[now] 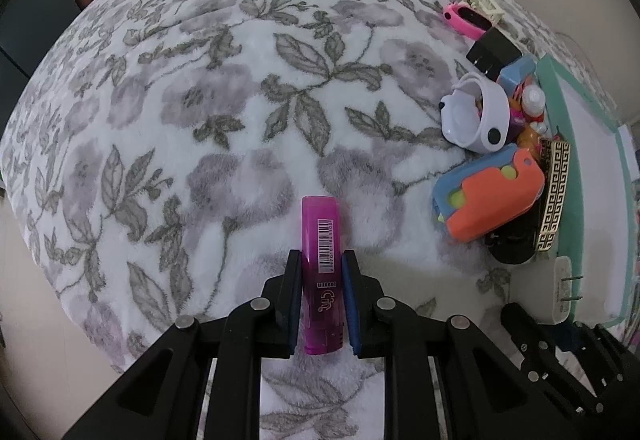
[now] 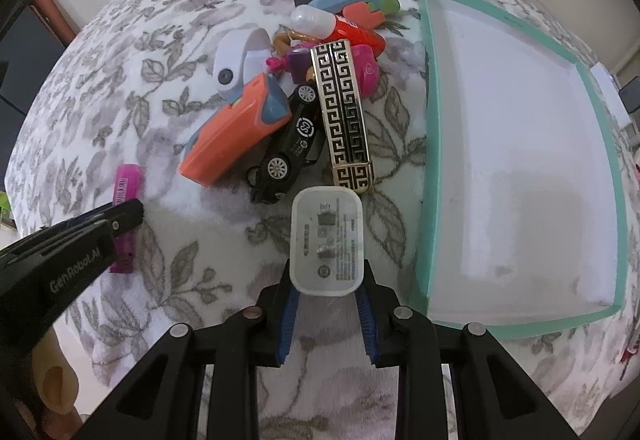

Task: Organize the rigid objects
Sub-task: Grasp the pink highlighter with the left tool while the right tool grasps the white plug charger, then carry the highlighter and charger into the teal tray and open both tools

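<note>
Left tongs: the left tongs (image 1: 321, 294) were closed on a purple lighter (image 1: 320, 264), with one pad on each long side.
Right tongs: the right tongs (image 2: 327, 294) were closed on a white charger plug (image 2: 327, 240), gripping it by its near end.
Where the things were: both held things were low over a flowery blanket (image 1: 200, 99). It could not be told if they were touching it. The teal box (image 2: 520, 143) was open and empty, just beside the white charger plug on its right.
The pile: a toy car (image 2: 290, 151), an orange and blue case (image 2: 236, 131), a gold patterned bar (image 2: 346, 107), a white round case (image 2: 236, 59) and other small toys lay heaped near the box.
Doing the step well: it seemed best to lift each thing straight up, keep the squeeze firm, and carry it over the box wall before letting go. The plug stuck out far past the pads, so it could tip.
Surface: soft and fluffy, white with gray leaves and pale purple flowers.
Room: a plain pale wall stood behind, and a dark door edge showed at the left.
</note>
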### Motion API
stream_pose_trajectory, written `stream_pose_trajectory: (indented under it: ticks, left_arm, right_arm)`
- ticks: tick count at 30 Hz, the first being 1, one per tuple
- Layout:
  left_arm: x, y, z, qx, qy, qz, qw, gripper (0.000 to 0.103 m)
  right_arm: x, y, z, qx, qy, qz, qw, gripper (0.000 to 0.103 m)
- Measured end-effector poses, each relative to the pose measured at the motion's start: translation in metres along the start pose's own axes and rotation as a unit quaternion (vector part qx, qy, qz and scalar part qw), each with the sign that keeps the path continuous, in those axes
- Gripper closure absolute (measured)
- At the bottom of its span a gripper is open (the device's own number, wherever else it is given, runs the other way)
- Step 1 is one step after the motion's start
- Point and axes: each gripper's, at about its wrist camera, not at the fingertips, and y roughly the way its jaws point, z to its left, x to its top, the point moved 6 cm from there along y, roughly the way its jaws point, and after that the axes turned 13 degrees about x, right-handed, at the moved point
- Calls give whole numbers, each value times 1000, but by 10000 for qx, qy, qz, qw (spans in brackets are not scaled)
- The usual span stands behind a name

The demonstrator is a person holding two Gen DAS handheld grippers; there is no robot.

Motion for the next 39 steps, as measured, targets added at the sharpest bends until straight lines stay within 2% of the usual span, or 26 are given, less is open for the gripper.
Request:
stream_pose_trajectory:
  ticks: [7, 12, 17, 19, 21, 24, 28, 34, 39]
  left_arm:
    - [10, -3, 19, -165, -273, 48, 9995, 83]
    - [16, -18, 32, -247, -407, -77, 9988, 84]
    - [36, -59, 33, -381, -525, -474, 9968, 84]
    - [45, -82, 30, -461, -572, -675, 9950, 84]
    - [54, -106, 16, -507, -593, -907, 9928, 84]
    - [68, -147, -6, -681, -563, -1273, 9879, 84]
    - [76, -178, -46, -951, -381, -1446, 9842, 84]
    - [75, -185, -109, -1171, -68, -1356, 9838, 84]
    - [74, -185, -157, -1164, 237, -1350, 9837, 84]
  right_arm:
    - [2, -18, -3, 234, 69, -106, 9996, 74]
    - [10, -35, -4, 384, 178, -334, 9985, 74]
    - [17, -71, -7, 598, 221, -924, 9937, 75]
    - [21, -88, -11, 524, 274, -1229, 9907, 75]
    - [28, -109, -18, 244, 288, -1676, 9851, 75]
    - [36, -133, -30, 55, 370, -2158, 9757, 75]
    - [39, -152, -60, -36, 719, -2478, 9661, 75]
    - [36, -176, -117, -672, 1227, -2873, 9476, 75]
    - [35, -191, -156, -1183, 1554, -3054, 9320, 75]
